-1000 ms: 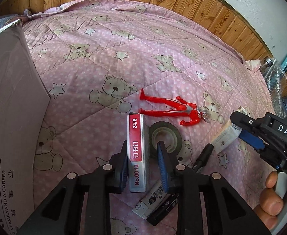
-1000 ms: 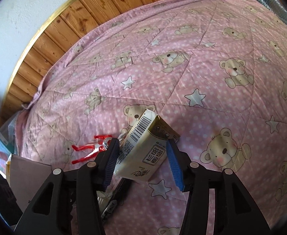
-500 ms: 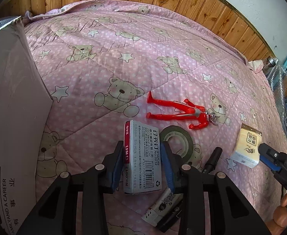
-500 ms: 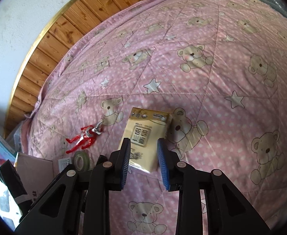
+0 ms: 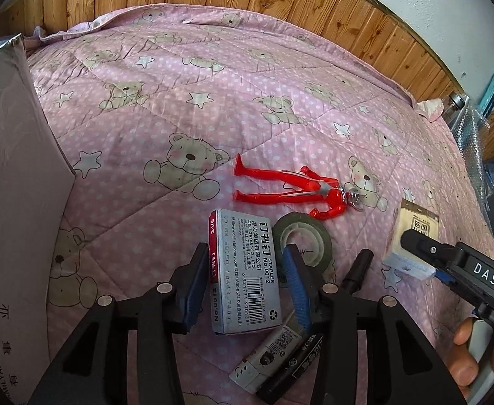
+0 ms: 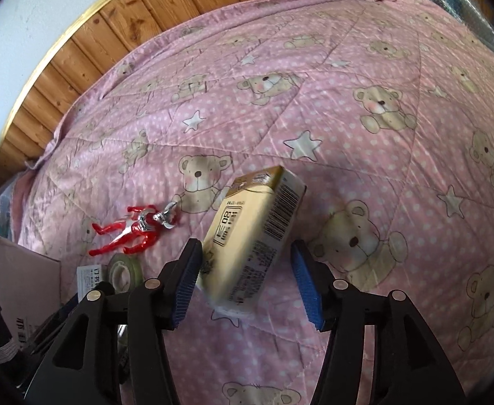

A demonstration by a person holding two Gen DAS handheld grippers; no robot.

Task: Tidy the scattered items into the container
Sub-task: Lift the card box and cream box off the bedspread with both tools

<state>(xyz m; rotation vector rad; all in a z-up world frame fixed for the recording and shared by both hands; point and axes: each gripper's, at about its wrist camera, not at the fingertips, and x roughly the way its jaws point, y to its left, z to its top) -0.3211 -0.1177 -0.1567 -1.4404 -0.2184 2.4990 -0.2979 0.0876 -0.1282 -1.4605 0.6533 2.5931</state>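
A grey and red staples box [image 5: 243, 270] lies flat on the pink quilt between the fingers of my left gripper [image 5: 243, 285], which is open; a narrow gap shows at the blue right pad. My right gripper [image 6: 247, 280] is open around a cream tissue pack [image 6: 257, 229], which is tilted and blurred, touching the left pad but clear of the right one. In the left wrist view that pack [image 5: 415, 233] sits at the right gripper's tip [image 5: 422, 256]. The cardboard box [image 5: 10, 202] stands at the left.
A red toy figure [image 5: 290, 189] and a roll of green tape [image 5: 302, 239] lie just beyond the staples box. A black marker [image 5: 358, 270], a white tube [image 5: 267, 354] and another black pen [image 5: 297, 361] lie near my left fingers. A hand [image 5: 469, 354] holds the right gripper.
The right gripper, shut on the tissue pack half a second ago, has opened and the pack tilts loose. The staples box tipped from its edge onto its flat face; left fingers spread slightly.
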